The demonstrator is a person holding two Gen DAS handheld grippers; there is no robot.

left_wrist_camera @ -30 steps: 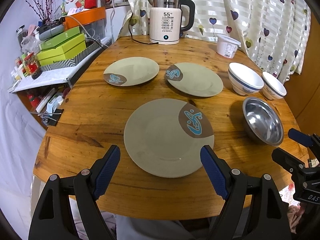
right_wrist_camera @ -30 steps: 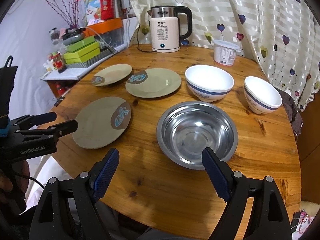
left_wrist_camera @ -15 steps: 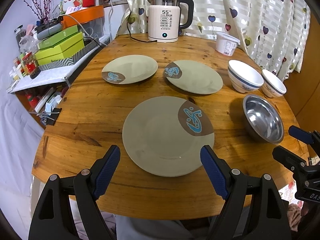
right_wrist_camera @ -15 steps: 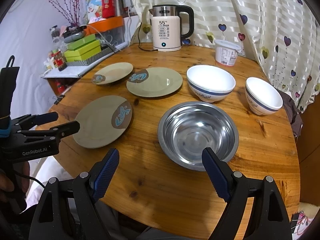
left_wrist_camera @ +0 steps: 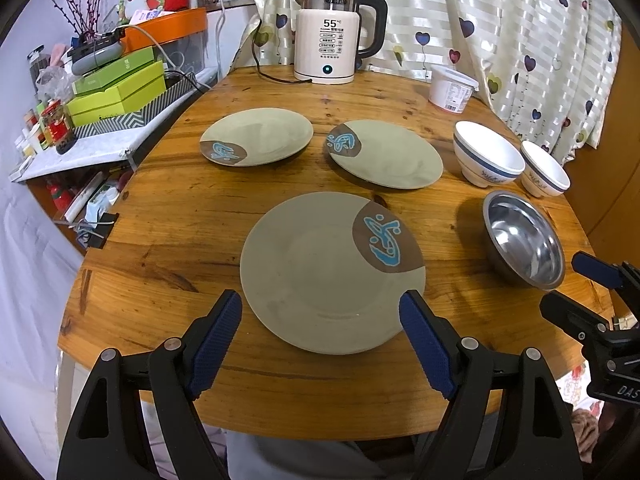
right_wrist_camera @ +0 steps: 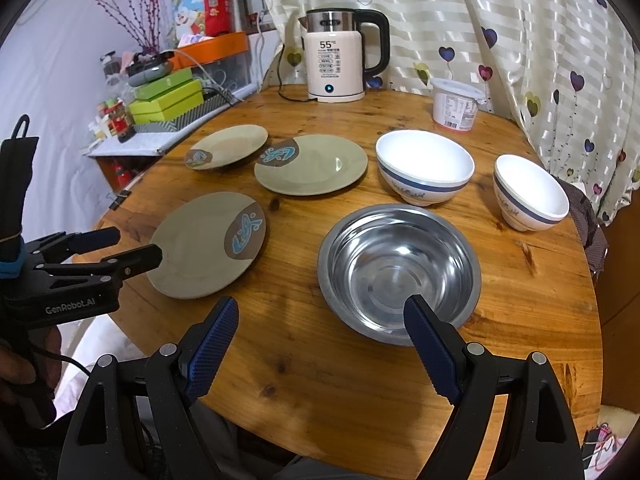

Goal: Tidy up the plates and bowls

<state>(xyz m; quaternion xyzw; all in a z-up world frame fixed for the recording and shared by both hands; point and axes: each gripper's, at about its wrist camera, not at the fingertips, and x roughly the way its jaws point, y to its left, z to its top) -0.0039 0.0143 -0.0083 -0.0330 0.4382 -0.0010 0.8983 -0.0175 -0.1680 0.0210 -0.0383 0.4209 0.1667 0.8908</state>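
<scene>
Left gripper [left_wrist_camera: 320, 316]: our fingers stand wide apart and hold nothing, poised above the near edge of the round wooden table [left_wrist_camera: 168, 216].
Near plate [left_wrist_camera: 332, 276]: it lies flat on the table just ahead of the left gripper, its near rim showing between the two blue pads [left_wrist_camera: 216, 332].
Right gripper [right_wrist_camera: 320, 320]: our fingers here are spread wide as well, with nothing between them.
Steel bowl [right_wrist_camera: 400, 268]: it sits upright on the table just ahead of the right gripper; the right pad overlaps its near rim in the right wrist view, and we cannot tell whether they touch.
Plates: three, all olive-green with a brown patch at the rim bearing a blue motif; the left plate [left_wrist_camera: 256, 136] and the middle plate [left_wrist_camera: 386, 154] lie side by side farther back, apart from each other and from the near one.
White bowls: the big bowl [right_wrist_camera: 426, 166] and the small bowl [right_wrist_camera: 530, 192] stand upright beyond the steel bowl, each white with a blue band outside, apart from one another.
Steel bowl's look: shiny, empty, wide-rimmed.
Backdrop: a kettle [left_wrist_camera: 334, 34] and a white tub [left_wrist_camera: 452, 88] stand at the table's far edge.
</scene>
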